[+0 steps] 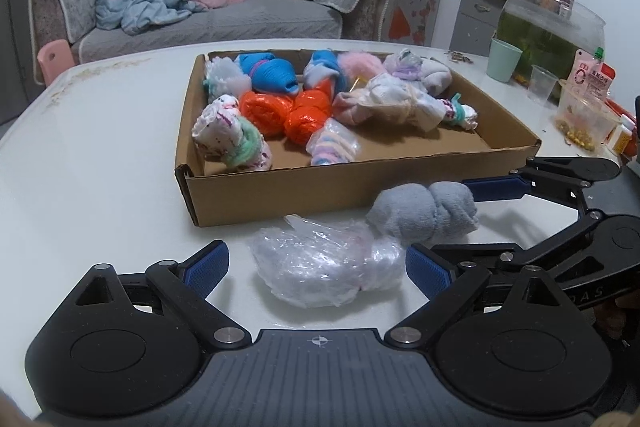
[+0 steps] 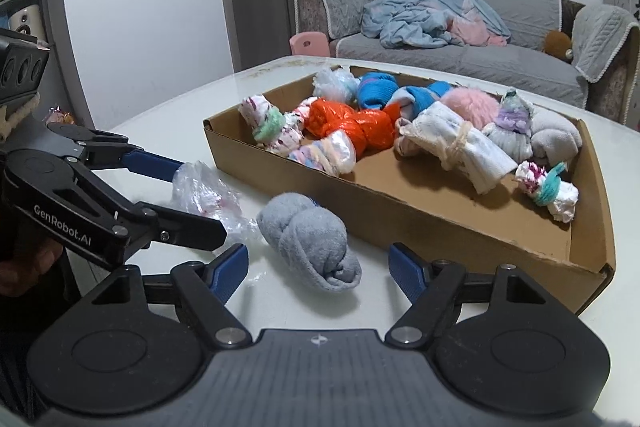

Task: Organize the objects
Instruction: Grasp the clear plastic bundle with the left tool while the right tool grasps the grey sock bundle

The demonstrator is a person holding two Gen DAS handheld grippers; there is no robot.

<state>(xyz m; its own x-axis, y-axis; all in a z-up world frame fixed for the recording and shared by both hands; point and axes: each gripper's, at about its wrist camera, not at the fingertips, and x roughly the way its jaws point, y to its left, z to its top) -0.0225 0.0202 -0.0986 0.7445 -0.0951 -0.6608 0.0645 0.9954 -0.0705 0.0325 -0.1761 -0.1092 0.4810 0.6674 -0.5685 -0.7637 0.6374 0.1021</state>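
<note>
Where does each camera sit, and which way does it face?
Left wrist: on the left tongs, facing the clear plastic bundle, cardboard tray and sofa; the right tongs enter from the right.
Right wrist: on the right tongs, facing the grey sock roll; the left tongs enter from the left.
Shared: tray, sock roll, bundle, sofa.

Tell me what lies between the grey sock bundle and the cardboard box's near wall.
Nothing: only bare white table separates the grey sock bundle from the cardboard box. The right wrist view shows this best.
</note>
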